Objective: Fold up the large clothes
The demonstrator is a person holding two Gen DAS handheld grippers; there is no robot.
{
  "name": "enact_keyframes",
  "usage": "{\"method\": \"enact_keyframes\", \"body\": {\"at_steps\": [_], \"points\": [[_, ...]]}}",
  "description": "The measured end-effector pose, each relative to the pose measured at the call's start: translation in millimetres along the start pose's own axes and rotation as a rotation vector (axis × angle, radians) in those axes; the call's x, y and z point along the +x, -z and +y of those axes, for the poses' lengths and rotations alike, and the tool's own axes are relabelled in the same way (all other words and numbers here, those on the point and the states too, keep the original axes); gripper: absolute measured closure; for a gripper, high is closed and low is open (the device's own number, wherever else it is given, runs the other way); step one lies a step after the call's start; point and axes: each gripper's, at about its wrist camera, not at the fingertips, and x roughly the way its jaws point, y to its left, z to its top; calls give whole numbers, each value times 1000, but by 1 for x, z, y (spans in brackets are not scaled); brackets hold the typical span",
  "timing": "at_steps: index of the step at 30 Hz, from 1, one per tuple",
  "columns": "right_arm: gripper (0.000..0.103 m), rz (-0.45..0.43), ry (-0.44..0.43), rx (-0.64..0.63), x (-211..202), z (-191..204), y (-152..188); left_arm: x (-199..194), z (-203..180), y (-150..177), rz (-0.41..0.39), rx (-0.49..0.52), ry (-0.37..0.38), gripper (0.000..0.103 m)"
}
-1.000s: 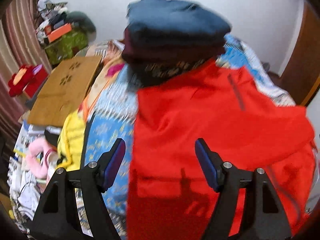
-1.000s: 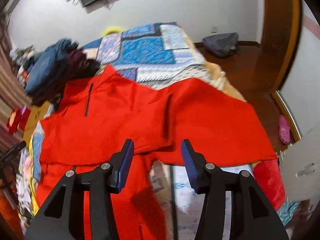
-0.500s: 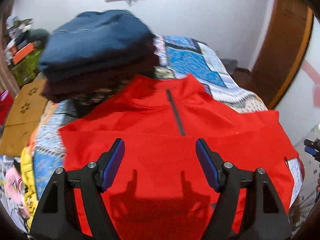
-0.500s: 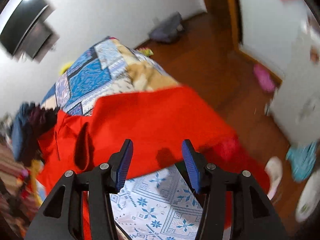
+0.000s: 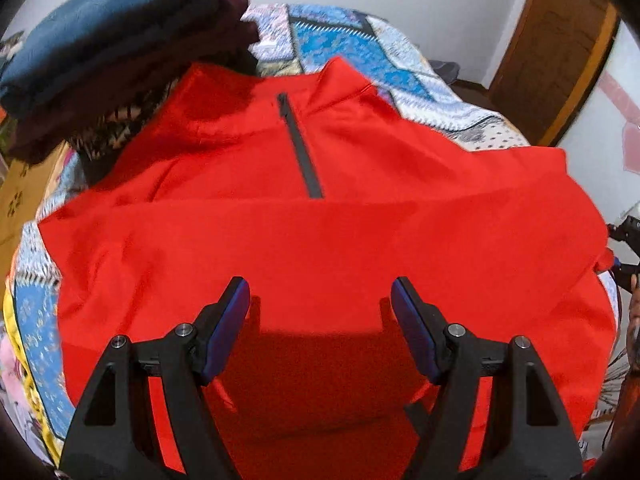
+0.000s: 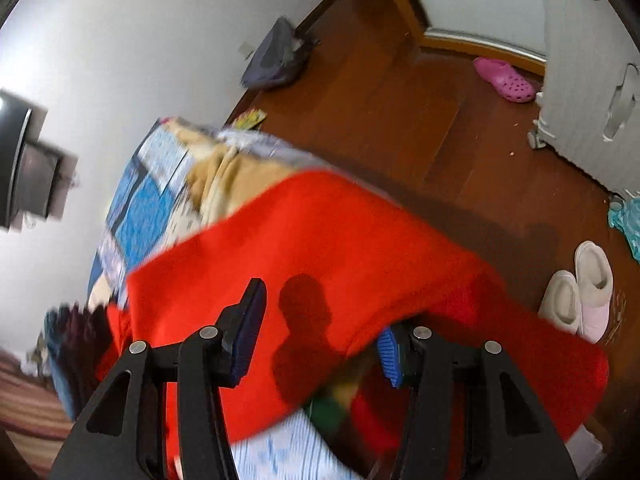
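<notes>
A large red zip-neck top [image 5: 320, 232] lies spread on the bed, collar far, grey zipper [image 5: 300, 152] facing up, with a fold line across the chest. My left gripper [image 5: 320, 312] is open and empty above its lower middle. In the right wrist view the top's sleeve [image 6: 320, 256] hangs over the bed's right edge. My right gripper [image 6: 320, 328] is open with the sleeve edge between its fingers; its right fingertip [image 6: 388, 352] is partly under the cloth.
A stack of folded dark clothes [image 5: 112, 40] sits at the far left of the patchwork bedspread [image 5: 360, 48]. White slippers [image 6: 580, 292], a pink clog [image 6: 508, 80] and a grey bag [image 6: 276, 60] lie on the wooden floor. A door [image 5: 552, 52] stands at the right.
The left gripper moved right to centre over the top. The right gripper swung right and down to the sleeve at the bed's edge. Both stayed open.
</notes>
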Motion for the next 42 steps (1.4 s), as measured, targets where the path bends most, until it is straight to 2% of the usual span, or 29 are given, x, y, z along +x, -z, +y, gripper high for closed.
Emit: {"method": "enact_keyframes", "body": {"at_steps": [2, 4, 5, 6, 14, 19, 24, 28, 33, 37, 42], "points": [[57, -25, 25, 11, 4, 2, -5, 10, 7, 3, 35, -41, 8, 31], [70, -60, 54, -14, 7, 9, -7, 20, 12, 8, 80, -74, 17, 31], [86, -75, 76, -35, 7, 14, -7, 21, 13, 9, 81, -79, 17, 31], [93, -88, 97, -59, 7, 18, -9, 20, 12, 10, 76, -76, 15, 31], [96, -276, 44, -165, -44, 48, -30, 21, 4, 15, 68, -36, -22, 30], [96, -364, 0, -264, -79, 83, -22, 21, 6, 15, 62, -41, -20, 30], [96, -345, -79, -371, -100, 121, -2, 16, 9, 14, 55, -54, -29, 30], [96, -312, -154, -426, -114, 144, 11, -4, 15, 12, -10, -66, -37, 30], [96, -286, -221, -544, -122, 182, 42, -44, 18, 12, -123, 5, -98, 30], [96, -222, -277, -607, -110, 210, 68, -74, 21, 15, -199, 51, -138, 30], [96, -109, -275, -707, -75, 234, 110, -96, 25, 23, -247, 62, -131, 29]]}}
